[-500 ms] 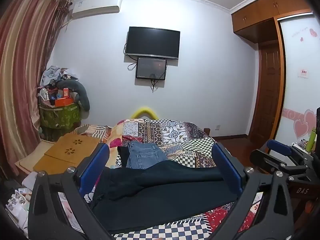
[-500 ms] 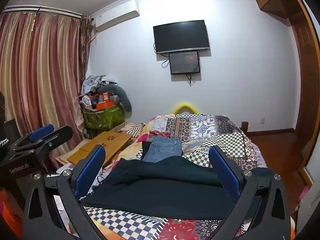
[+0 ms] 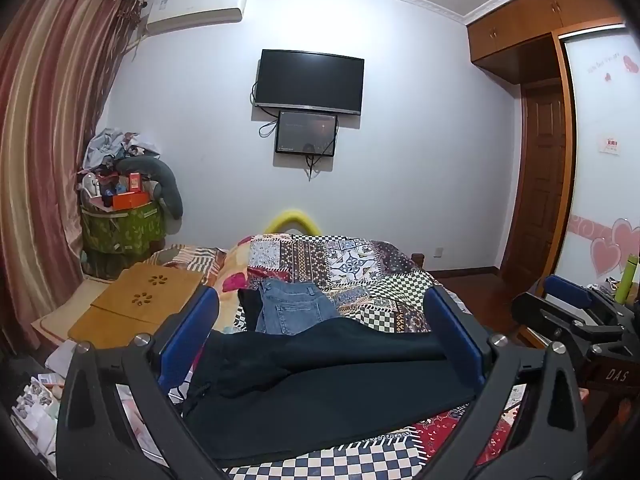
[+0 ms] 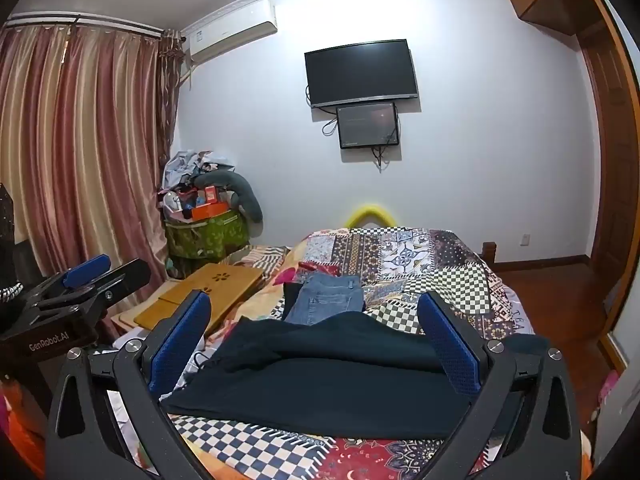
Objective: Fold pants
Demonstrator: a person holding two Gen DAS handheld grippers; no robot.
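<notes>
Pants (image 3: 320, 392) (before jeans (image 3: 294, 310)) on bed (image 3: 384, 280)

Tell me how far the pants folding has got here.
Done: the blue jeans already lie folded farther back on the patchwork bedspread. In hand: nothing; the left tongs and right tongs are both open and hold no cloth. Left: the dark pants lie spread across the bed, one leg draped over the other, with their folding apparently yet to come.
</notes>
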